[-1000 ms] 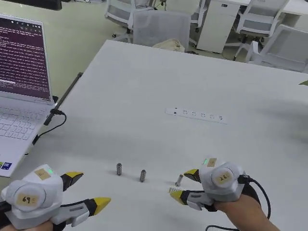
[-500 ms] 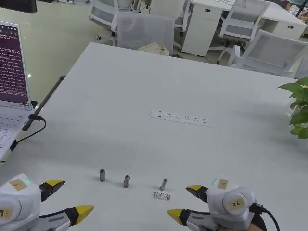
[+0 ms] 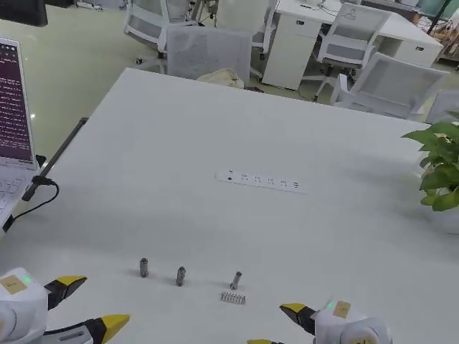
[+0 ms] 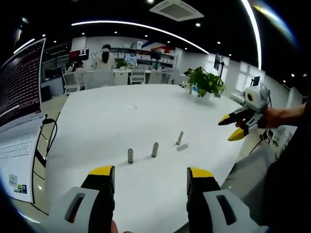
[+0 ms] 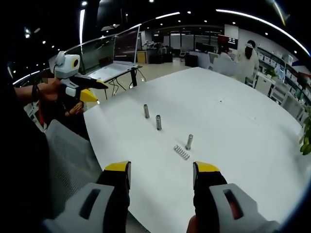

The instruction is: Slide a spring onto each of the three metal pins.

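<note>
Bench state, both tongs idle.

Left gripper (image 4: 150,174): jaws spread wide, nothing between them, held above the near edge of the white table (image 3: 215,129). Right gripper (image 5: 162,168): jaws likewise wide apart and empty, also off the near edge.

Head view: left gripper (image 3: 90,304) at lower left, right gripper (image 3: 276,326) at lower right, both well short of the parts. Three pins stand in a row near the front edge: first pin (image 3: 143,267), second pin (image 3: 181,276), third pin (image 3: 236,280). A loose spring (image 3: 232,298) lies flat on the table just in front of the third pin, apart from it.

Right gripper view gives the better detail. First pin (image 5: 146,111) and second pin (image 5: 158,122) are upright and look ribbed, as if coils sit around them; third pin (image 5: 189,141) looks smooth. The loose spring (image 5: 181,152) lies just beside its base. The left gripper (image 5: 98,93) appears beyond the table edge, jaws apart.

Left gripper view: third pin (image 4: 180,138) leans noticeably, the loose spring (image 4: 182,146) next to it; right gripper (image 4: 227,130) hangs past the far side, jaws apart.

Head view adds context: laptop (image 3: 11,143) at left, power strip (image 3: 262,181) mid-table, plant (image 3: 437,165) at right.
</note>
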The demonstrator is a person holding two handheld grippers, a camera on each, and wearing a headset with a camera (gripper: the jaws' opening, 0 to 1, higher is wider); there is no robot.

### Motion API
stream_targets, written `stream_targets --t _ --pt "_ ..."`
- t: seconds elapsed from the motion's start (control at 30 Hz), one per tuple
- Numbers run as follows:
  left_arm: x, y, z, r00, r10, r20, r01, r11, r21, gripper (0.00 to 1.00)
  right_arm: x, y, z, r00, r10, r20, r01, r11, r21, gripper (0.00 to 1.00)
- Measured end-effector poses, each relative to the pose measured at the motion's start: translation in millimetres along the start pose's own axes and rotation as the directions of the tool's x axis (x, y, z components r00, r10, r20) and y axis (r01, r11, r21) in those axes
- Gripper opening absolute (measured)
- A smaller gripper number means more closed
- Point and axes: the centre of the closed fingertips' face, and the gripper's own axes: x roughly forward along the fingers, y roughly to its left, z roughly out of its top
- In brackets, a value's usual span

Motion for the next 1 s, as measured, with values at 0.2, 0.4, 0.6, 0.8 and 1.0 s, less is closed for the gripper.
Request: stream_targets --t 0.2,0.4,0.6,0.8,1.0 --pt "1.9 -3.8 -0.1 0.9998 -0.017 -0.009 0.017 1.000 0.012 0.55 -3.3 3.3 -1.6 0.9999 -0.010 0.008 0.009 1.000 0.017 0.52" --pt "8.2 -10.7 3.1 0.9992 -0.037 -0.012 0.037 0.999 0.025 0.55 -5.3 3.0 -1.2 0.9997 -0.019 0.017 0.018 0.999 0.031 0.54" --pt "15.8 -20.5 6.8 0.9978 -0.065 -0.011 0.066 0.997 0.040 0.54 -6.6 0.0 -1.6 0.9995 -0.027 0.013 0.027 0.999 0.030 0.54" --pt "20.5 -28.6 12.6 0.9957 -0.092 -0.010 0.093 0.994 0.066 0.54 -2.5 2.3 -4.1 0.9990 -0.041 0.017 0.040 0.998 0.051 0.54" --pt "26.6 -37.5 11.9 0.9901 -0.135 -0.038 0.138 0.986 0.094 0.53 3.1 12.3 -10.8 0.9993 -0.035 0.012 0.034 0.997 0.066 0.54"
